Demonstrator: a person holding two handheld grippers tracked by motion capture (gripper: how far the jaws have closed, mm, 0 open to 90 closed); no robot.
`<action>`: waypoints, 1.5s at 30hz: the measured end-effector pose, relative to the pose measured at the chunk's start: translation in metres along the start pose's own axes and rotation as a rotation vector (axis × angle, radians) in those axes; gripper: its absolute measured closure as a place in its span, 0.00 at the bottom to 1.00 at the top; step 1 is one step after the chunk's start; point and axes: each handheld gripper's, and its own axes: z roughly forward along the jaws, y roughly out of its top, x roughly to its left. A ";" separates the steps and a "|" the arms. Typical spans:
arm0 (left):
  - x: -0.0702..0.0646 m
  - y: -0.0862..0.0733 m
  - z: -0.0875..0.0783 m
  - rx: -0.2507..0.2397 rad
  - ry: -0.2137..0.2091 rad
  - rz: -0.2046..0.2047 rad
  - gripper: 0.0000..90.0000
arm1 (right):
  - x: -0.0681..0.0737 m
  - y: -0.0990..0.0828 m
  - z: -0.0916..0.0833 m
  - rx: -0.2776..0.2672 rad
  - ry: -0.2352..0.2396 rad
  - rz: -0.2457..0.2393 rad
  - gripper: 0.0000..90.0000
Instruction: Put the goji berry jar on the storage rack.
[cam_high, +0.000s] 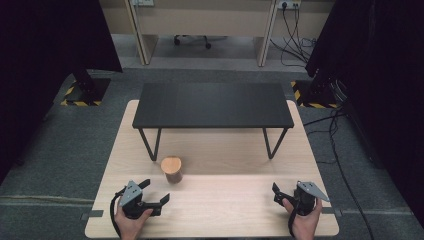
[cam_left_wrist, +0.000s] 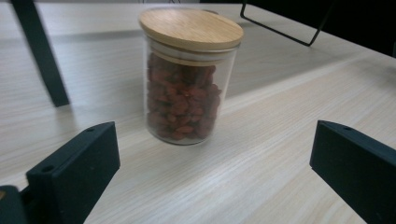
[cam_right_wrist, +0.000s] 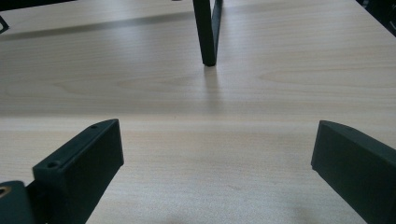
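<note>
One jar (cam_high: 172, 169) on the worktop (cam_high: 235, 165): clear glass, round wooden lid (cam_left_wrist: 191, 28), packed with dark red dried bits, too small to identify. It stands upright, just in front of the left legs of the one black stand (cam_high: 212, 105), lid seated flat.

My left gripper (cam_high: 156, 194) sits near the jar, on the side away from the stand, fingers (cam_left_wrist: 77, 170) spread wide, nothing between them. In the left gripper view the jar stands dead centre ahead of the gap, clear of both fingers.

My right gripper (cam_high: 279, 194) is well apart from the jar, near the worktop edge in front of the stand's right legs. Fingers (cam_right_wrist: 81, 165) wide, empty. One stand leg (cam_right_wrist: 205, 32) ahead in the right gripper view.

Counts: 1 jar, 1 lid, 1 stand, 2 grippers, 2 hands.

Cut off: both finger pairs run out of the gripper views' bottom corners; stand legs cropped at the top. Right fingers hard to separate in the high view.
</note>
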 end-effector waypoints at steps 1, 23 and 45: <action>-0.001 0.002 0.004 0.001 0.002 -0.007 0.01 | -0.001 0.000 0.000 0.000 0.003 0.003 0.02; -0.009 0.038 0.072 0.059 0.092 -0.044 0.14 | -0.002 0.001 0.001 0.006 0.007 0.010 0.03; -0.040 0.090 0.014 -0.016 0.113 -0.016 0.28 | 0.001 0.001 0.001 0.005 -0.007 0.007 0.04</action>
